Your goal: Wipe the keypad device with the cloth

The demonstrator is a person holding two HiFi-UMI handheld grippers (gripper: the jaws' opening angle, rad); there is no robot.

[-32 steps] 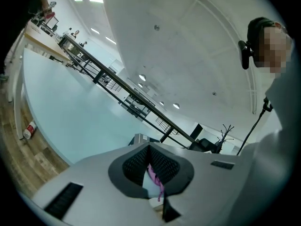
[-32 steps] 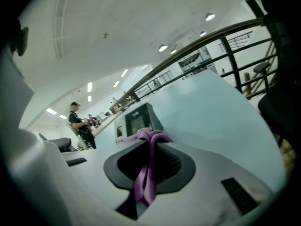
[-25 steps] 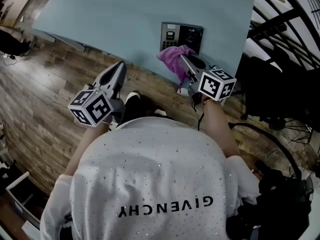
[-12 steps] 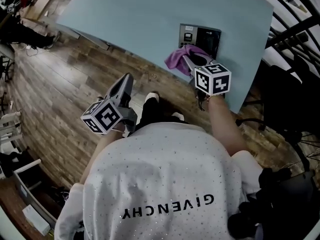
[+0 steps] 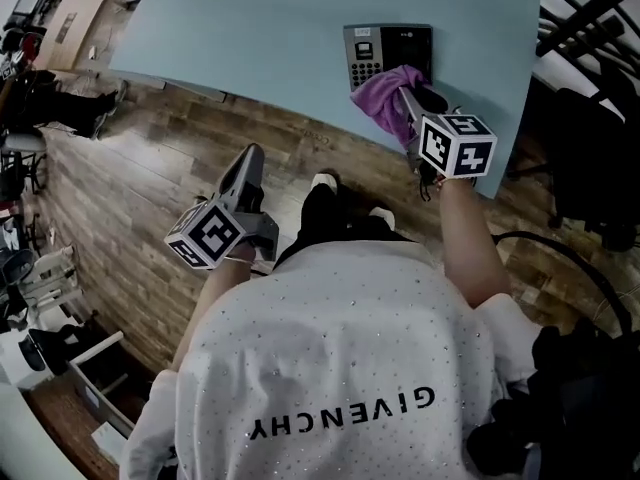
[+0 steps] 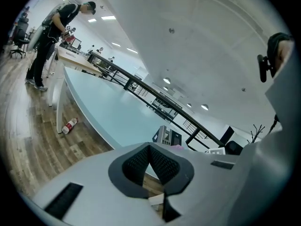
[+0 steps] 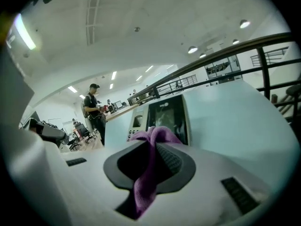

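Firstly, a pale blue panel (image 5: pixel 300 28) stands upright across the top of the head view, with a wooden floor (image 5: pixel 150 168) running along its foot. The keypad device (image 5: pixel 375 43) is fixed flat on the panel, towards its right end.

The right gripper (image 5: pixel 410 93) reaches up to the device, its fingers clenched on a purple cloth (image 5: pixel 385 93). The bunched end of the cloth covers the device's lower right part, and a tail hangs back between the fingers.

The left gripper (image 5: pixel 250 158) hangs low over the floor, well apart from the device. Its fingers are pressed together with nothing between them.

A small bottle (image 6: pixel 69 125) lies on the floor near the panel.
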